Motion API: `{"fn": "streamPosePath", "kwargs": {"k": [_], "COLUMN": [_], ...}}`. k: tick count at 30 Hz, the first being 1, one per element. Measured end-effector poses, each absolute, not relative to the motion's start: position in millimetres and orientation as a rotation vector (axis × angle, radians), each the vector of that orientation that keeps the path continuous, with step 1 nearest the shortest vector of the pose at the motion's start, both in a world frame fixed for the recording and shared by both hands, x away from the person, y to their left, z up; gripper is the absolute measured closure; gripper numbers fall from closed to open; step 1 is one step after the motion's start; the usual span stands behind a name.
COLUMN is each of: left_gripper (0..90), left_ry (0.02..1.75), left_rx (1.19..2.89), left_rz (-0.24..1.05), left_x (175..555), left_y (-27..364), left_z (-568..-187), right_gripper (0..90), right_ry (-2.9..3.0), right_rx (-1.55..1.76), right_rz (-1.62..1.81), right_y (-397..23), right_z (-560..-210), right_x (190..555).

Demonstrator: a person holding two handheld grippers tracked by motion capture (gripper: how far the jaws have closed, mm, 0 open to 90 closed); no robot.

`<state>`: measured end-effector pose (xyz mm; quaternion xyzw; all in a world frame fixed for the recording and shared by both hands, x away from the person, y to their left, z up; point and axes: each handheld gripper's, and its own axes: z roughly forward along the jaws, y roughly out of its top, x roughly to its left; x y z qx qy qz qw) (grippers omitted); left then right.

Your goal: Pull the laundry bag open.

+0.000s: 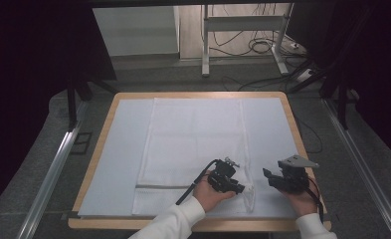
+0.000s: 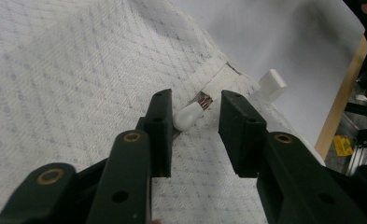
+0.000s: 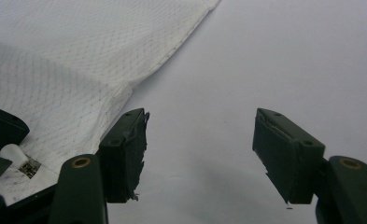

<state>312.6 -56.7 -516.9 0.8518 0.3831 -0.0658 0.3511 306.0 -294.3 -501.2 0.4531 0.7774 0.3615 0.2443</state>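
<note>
You had two grippers on the table and one bag to work on. The white mesh laundry bag (image 1: 193, 149) lay flat in the middle of the pale sheet (image 1: 118, 149) that covered the wooden-edged table (image 1: 99, 144); it was one rectangle of woven netting with a diamond pattern, and a single stitched band ran across it near your edge. At the bag's near right corner sat one small white zipper pull (image 2: 187, 116), rounded and smooth like plastic, joined to a little metal slider.

Your left gripper (image 2: 195, 135) lay over that corner, its two black, blocky jaws standing on either side of the pull. The left jaw was touching the pull or just beside it, while the right jaw stood clear, so the pull was not yet pinched. One white square tab (image 2: 272, 84) lay on the sheet just past the bag's edge.

Your right gripper (image 3: 200, 156) rested on the bare sheet just right of the bag, its two jaws spread wide with nothing between them; the pads looked worn and ragged at their edges. Both of your sleeves were white.
</note>
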Motion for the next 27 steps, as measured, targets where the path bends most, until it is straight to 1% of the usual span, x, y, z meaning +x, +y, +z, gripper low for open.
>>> {"fn": "streamPosePath", "kwargs": {"k": [11, 14, 24, 27], "left_gripper": [69.0, 70.4, 82.0, 83.0], "left_ry": [0.959, 0.962, 0.973, 0.969], "left_rx": [2.185, 2.198, 2.195, 2.195], "left_rz": [-0.215, -0.204, -0.189, -0.193], "left_x": [308.3, 308.0, 311.0, 312.1], "left_y": [-57.7, -59.8, -61.2, -60.8], "left_z": [-513.6, -516.2, -520.2, -520.9], "right_gripper": [34.0, 34.0, 33.9, 33.9], "right_ry": [2.109, 2.108, 2.102, 2.105], "right_rx": [1.24, 1.24, 1.237, 1.235], "right_rz": [0.99, 0.989, 0.992, 0.991], "right_y": [-295.8, -295.6, -296.4, -295.9], "right_z": [-499.9, -499.6, -499.4, -499.2], "right_x": [305.8, 305.6, 305.7, 305.4]}}
